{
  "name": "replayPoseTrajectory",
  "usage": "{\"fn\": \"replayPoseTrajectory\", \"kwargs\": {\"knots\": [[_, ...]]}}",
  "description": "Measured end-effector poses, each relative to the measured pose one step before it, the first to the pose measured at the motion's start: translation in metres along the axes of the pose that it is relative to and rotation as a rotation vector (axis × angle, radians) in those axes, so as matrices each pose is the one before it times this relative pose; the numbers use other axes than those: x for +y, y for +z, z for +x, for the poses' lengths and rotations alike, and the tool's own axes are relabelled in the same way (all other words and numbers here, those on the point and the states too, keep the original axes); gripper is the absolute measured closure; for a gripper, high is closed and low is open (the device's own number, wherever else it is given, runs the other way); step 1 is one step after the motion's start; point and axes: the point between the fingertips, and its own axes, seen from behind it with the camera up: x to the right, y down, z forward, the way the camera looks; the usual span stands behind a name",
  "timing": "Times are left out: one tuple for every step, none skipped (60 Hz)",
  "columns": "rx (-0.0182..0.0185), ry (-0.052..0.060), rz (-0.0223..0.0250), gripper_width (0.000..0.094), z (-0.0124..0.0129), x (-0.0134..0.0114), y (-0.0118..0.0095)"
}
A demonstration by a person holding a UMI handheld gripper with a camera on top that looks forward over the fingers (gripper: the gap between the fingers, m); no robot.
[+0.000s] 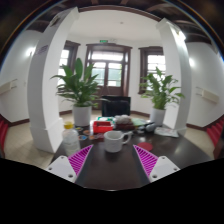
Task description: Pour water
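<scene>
A white mug (114, 141) with its handle to the right stands on the dark table (112, 168), just ahead of my fingers. My gripper (112, 160) is open; its magenta pads (80, 158) sit wide apart with only bare tabletop between them. Behind the mug lie a clear bottle with a white cap (72, 136), a grey kettle-like vessel (123, 122) and a red-and-green box (102, 127). No water is visible in the mug from here.
Two large potted plants (80, 90) (161, 95) stand at the back, on either side of a dark chair (115, 105). White pillars (47, 80) flank the room, and windows fill the far wall. Clutter sits on the table's right side (165, 131).
</scene>
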Motion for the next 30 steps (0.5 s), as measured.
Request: {"fn": "replayPoseTrajectory", "kwargs": {"knots": [[-0.01851,0.0073,-0.00195,0.0154,-0.01159,0.00540,0.00264],[-0.01796,0.0081,-0.00071,0.0149,-0.01174,0.00490,0.00289],[-0.01842,0.0092,0.00042,0.0148,-0.01084,0.00468,0.00308],[-0.01864,0.0101,0.00163,0.0147,-0.01114,0.00420,0.00396],[-0.01779,0.0102,0.00271,0.0147,-0.01050,0.00433,0.00498],[-0.01748,0.0100,0.00316,0.0148,-0.00972,0.00382,0.00593],[-0.01782,0.0084,0.00328,0.0148,-0.00928,0.00347,0.00481],[-0.01821,0.0067,0.00138,0.0147,-0.00924,0.00361,0.00604],[-0.01811,0.0049,0.00019,0.0148,-0.00822,0.00338,0.00570],[-0.01737,0.0041,0.00170,0.0148,-0.00757,0.00269,0.00569],[-0.01713,0.0050,0.00342,0.0148,-0.00527,0.00092,0.00615],[-0.01296,0.0022,0.00525,0.0149,-0.00682,0.00251,0.00589],[-0.01322,0.0032,0.00183,0.0149,-0.00569,0.00191,0.00616],[-0.01113,0.0036,-0.00168,0.0149,-0.00446,0.00214,0.00581],[-0.00855,0.0034,-0.00237,0.0149,-0.00346,0.00180,0.00578],[-0.00777,0.0040,0.00010,0.0149,-0.00236,-0.00032,0.00591],[-0.00537,0.0007,0.00458,0.0150,-0.00288,-0.00069,0.00575],[-0.00408,-0.0007,0.00616,0.0147,-0.00223,-0.00091,0.00554],[-0.00246,-0.0011,0.00505,0.0149,-0.00217,-0.00063,0.00575],[-0.00229,-0.0011,0.00203,0.0152,-0.00198,-0.00021,0.00507],[-0.00284,-0.0016,0.00012,0.0156,-0.00222,0.00005,0.00489],[-0.00228,-0.0033,0.00114,0.0159,-0.00161,-0.00041,0.00483],[-0.00088,-0.0047,0.00382,0.0161,-0.00163,-0.00097,0.00462],[-0.00052,-0.0049,0.00544,0.0161,-0.00197,-0.00142,0.00507],[-0.00054,-0.0058,0.00537,0.0161,-0.00164,-0.00135,0.00450],[0.00073,-0.0059,0.00404,0.0162,-0.00188,0.00008,0.00442],[-0.00004,-0.0038,0.00155,0.0162,-0.00089,-0.00081,0.00389],[-0.00109,-0.0024,-0.00007,0.0162,-0.00039,-0.00165,0.00420],[-0.00040,-0.0047,0.00071,0.0161,-0.00117,-0.00032,0.00425],[-0.00079,-0.0062,0.00174,0.0161,-0.00134,-0.00122,0.00345]]}}
